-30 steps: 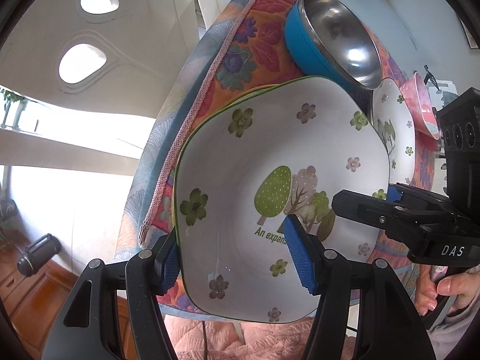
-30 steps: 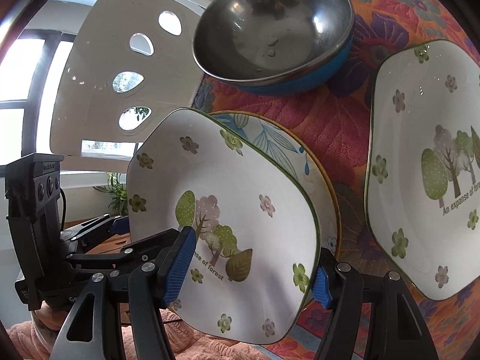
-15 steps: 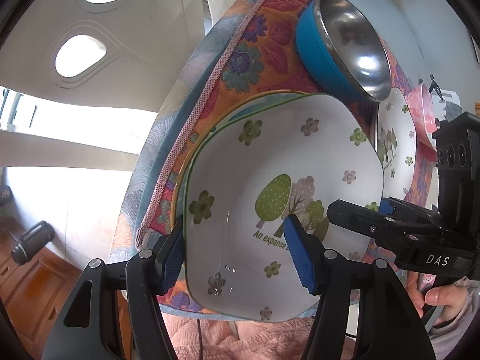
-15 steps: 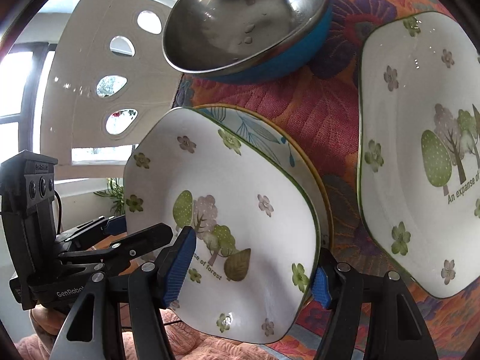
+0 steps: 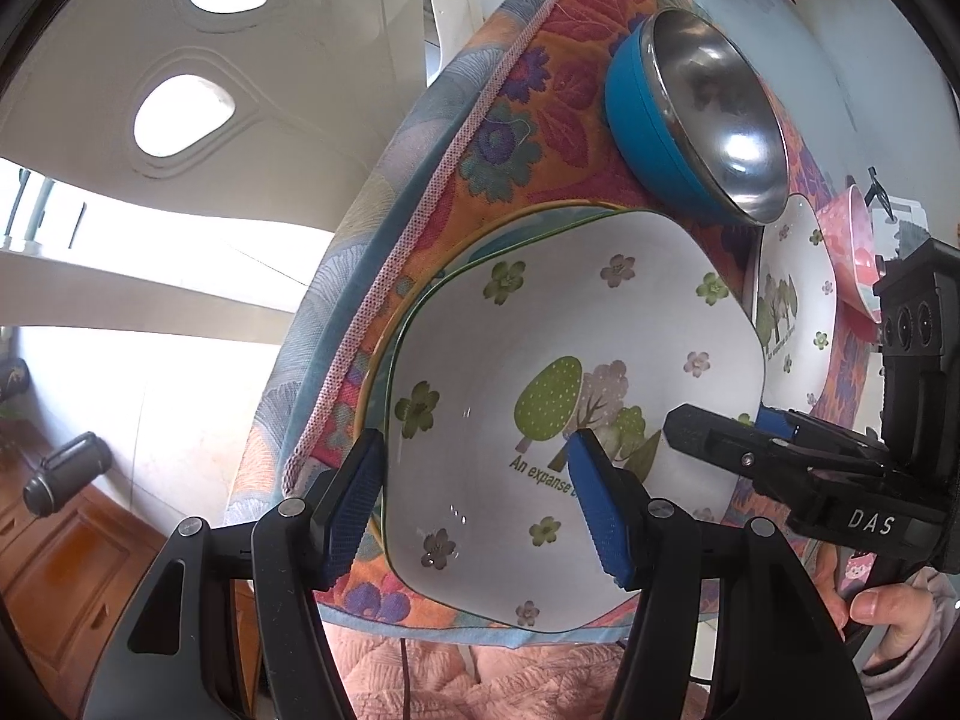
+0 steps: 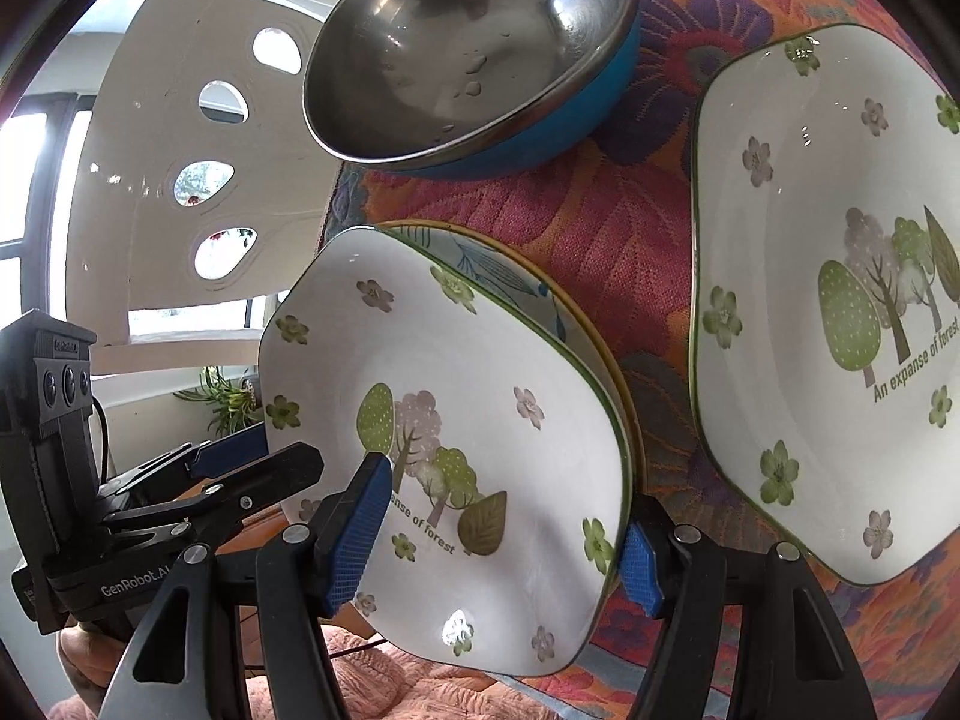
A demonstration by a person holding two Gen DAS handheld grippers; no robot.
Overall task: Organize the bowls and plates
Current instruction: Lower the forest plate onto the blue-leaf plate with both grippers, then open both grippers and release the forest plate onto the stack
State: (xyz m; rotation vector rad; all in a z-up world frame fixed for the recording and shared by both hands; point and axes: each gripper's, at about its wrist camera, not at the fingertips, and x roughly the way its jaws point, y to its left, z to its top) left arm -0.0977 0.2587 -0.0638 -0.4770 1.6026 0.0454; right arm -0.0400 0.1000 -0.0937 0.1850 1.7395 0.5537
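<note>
A white square plate with trees and flowers (image 5: 540,372) (image 6: 480,420) sits on top of a blue-leaf plate (image 6: 498,276) (image 5: 480,246) near the table's edge. My left gripper (image 5: 474,510) straddles the plate's left rim, one blue pad over it, one outside. My right gripper (image 6: 504,540) straddles its right rim the same way. Both jaws stand wide, and the pads do not visibly press the plate. A second tree plate (image 6: 840,330) (image 5: 792,312) lies to the right. A steel bowl with a blue outside (image 6: 474,42) (image 5: 708,114) stands behind.
A flowered orange and red tablecloth (image 6: 630,222) (image 5: 528,120) covers the table. A pink bowl (image 5: 852,246) lies beyond the second plate. A white chair back with oval holes (image 6: 180,138) (image 5: 180,108) stands past the table edge. Pink quilted fabric (image 5: 510,678) is below.
The plate held between both grippers has come down and now lies nearly flat on the blue-leaf plate. Both grippers stayed around its rims.
</note>
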